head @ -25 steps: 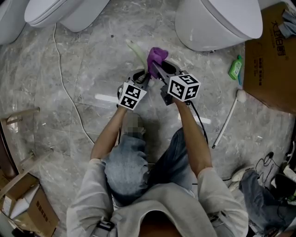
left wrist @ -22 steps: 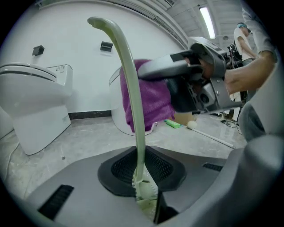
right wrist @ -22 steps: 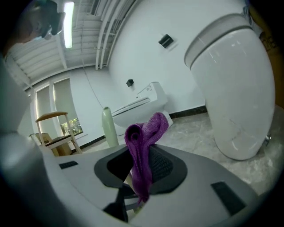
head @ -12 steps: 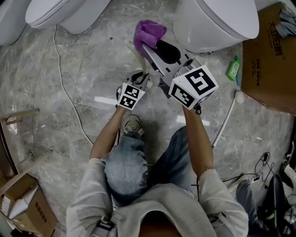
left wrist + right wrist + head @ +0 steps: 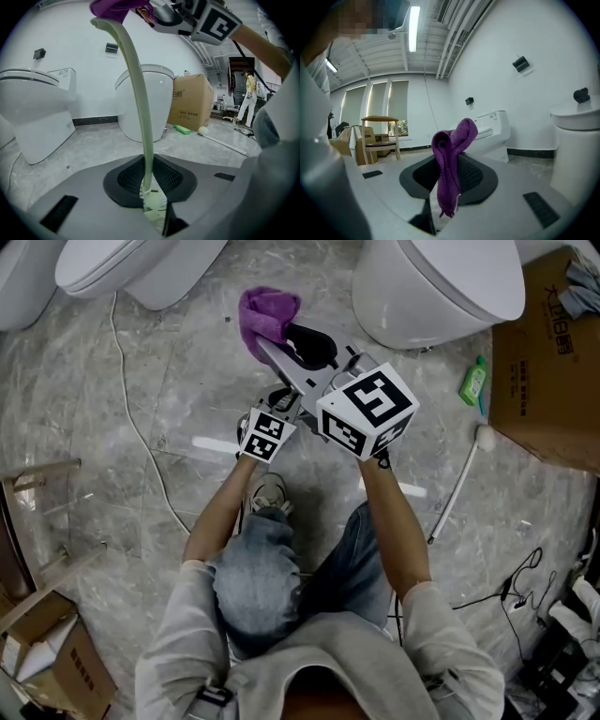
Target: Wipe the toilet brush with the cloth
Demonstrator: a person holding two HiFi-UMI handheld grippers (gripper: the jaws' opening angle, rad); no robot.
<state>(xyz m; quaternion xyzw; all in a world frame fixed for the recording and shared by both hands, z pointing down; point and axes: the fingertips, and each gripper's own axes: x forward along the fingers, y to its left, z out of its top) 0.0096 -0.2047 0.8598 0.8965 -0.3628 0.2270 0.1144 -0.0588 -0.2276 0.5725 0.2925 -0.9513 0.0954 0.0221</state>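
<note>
**Cloth meets brush handle above a marble floor**

A person kneeling on a grey marble floor (image 5: 94, 474) holds a two-jaw gripper in each hand, both reaching forward over the knees. The left gripper (image 5: 152, 202) has its jaws drawn in narrow on the lower end of the pale green toilet brush (image 5: 140, 93). The brush's slim handle rises from between the pads and curves up and to the left in the left gripper view. The right gripper (image 5: 443, 197) is clamped on a purple cloth (image 5: 450, 159), which stands up from the jaws in a bunched fold with one end hanging just below the pads.

From the head view, the right gripper (image 5: 272, 345) is raised above the left gripper (image 5: 286, 397) and angled up and to the left. It carries the cloth (image 5: 267, 313) at its tip. In the left gripper view the cloth (image 5: 110, 7) sits over the top end of the handle, though whether the two touch cannot be told.

A white toilet (image 5: 441, 287) stands just ahead to the right and a second toilet (image 5: 122, 268) to the left. A cardboard box (image 5: 558, 352) sits at the right edge, with a green bottle (image 5: 477, 378) lying beside it and a white pole (image 5: 459, 488) lying near both. A white cable (image 5: 131, 418) trails across the floor on the left.
</note>
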